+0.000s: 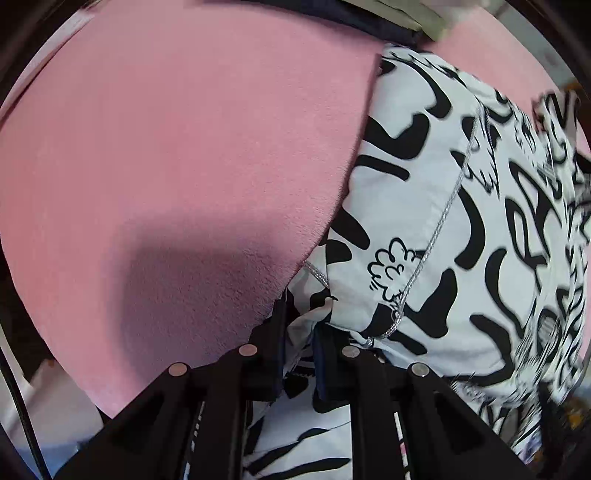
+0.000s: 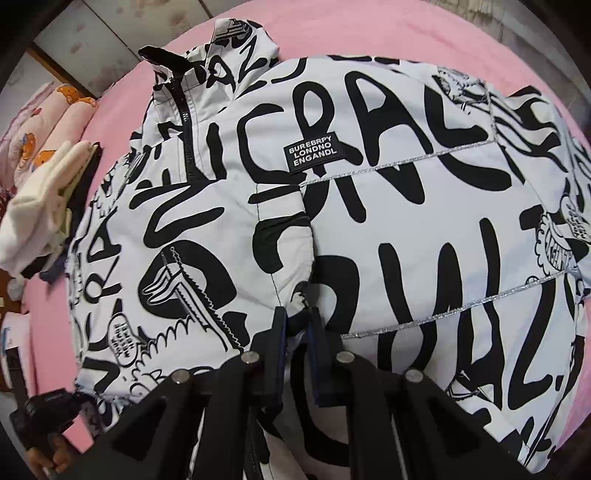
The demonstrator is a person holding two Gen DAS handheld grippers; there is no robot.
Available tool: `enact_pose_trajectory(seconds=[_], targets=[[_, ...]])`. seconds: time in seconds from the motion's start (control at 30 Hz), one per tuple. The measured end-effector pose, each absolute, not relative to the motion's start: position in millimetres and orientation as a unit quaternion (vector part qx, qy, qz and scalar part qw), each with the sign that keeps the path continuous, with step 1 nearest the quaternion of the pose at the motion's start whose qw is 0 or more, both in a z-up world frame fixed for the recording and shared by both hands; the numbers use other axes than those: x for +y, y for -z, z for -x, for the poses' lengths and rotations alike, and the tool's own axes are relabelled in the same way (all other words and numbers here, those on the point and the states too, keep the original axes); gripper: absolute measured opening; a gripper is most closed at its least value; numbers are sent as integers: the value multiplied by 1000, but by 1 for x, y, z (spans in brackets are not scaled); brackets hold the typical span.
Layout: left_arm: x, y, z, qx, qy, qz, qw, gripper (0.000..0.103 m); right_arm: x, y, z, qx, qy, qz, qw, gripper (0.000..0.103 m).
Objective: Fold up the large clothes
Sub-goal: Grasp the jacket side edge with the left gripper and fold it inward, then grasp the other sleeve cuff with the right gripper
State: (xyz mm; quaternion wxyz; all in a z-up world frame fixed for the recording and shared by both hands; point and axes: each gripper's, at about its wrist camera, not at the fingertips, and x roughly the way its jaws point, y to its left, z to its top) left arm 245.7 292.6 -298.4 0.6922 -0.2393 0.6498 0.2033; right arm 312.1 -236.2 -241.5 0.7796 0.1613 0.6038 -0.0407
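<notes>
A puffy white jacket [image 2: 388, 221] covered in black graffiti lettering lies spread on a pink blanket [image 2: 332, 33], its zipped collar toward the upper left and a small black label on the chest. In the left wrist view the jacket [image 1: 461, 206] fills the right side, and my left gripper [image 1: 300, 325] is shut on a bunched corner of its fabric at the blanket's edge. My right gripper [image 2: 298, 317] points down at the jacket's lower middle and is shut on a pinch of white fabric near a seam.
A cream folded garment [image 2: 40, 206] and a bear-print pink quilt [image 2: 48, 125] lie at the left of the bed. A hand holding a black gripper handle [image 2: 44, 413] shows at the lower left. Bare pink blanket [image 1: 177, 147] stretches left of the jacket. Dark clothes [image 1: 362, 18] lie at the top.
</notes>
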Motion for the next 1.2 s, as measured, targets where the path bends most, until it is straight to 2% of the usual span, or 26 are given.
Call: enact_pose_trajectory(seconds=[0.3, 0.5, 0.57, 0.73, 0.8, 0.83, 0.93, 1.2], targets=[[306, 302, -245, 679, -163, 197, 689, 11, -224, 245, -340, 589, 87, -132, 792, 10], [300, 282, -235, 678, -118, 131, 714, 12, -221, 216, -334, 559, 107, -144, 809, 13], [301, 274, -227, 666, -110, 134, 726, 25, -222, 208, -328, 556, 110, -143, 811, 14], [287, 250, -205, 630, -90, 146, 757, 48, -225, 185, -304, 528, 132, -106, 832, 18], [266, 243, -200, 622, -72, 140, 767, 49, -230, 178, -291, 515, 136, -106, 840, 27], [253, 241, -198, 621, -61, 136, 770, 50, -235, 176, -282, 508, 136, -121, 842, 28], [207, 219, -201, 622, -33, 120, 773, 57, -248, 178, -261, 502, 133, -181, 835, 29], [76, 214, -198, 636, 65, 58, 766, 61, -287, 211, -159, 528, 170, -394, 733, 29]])
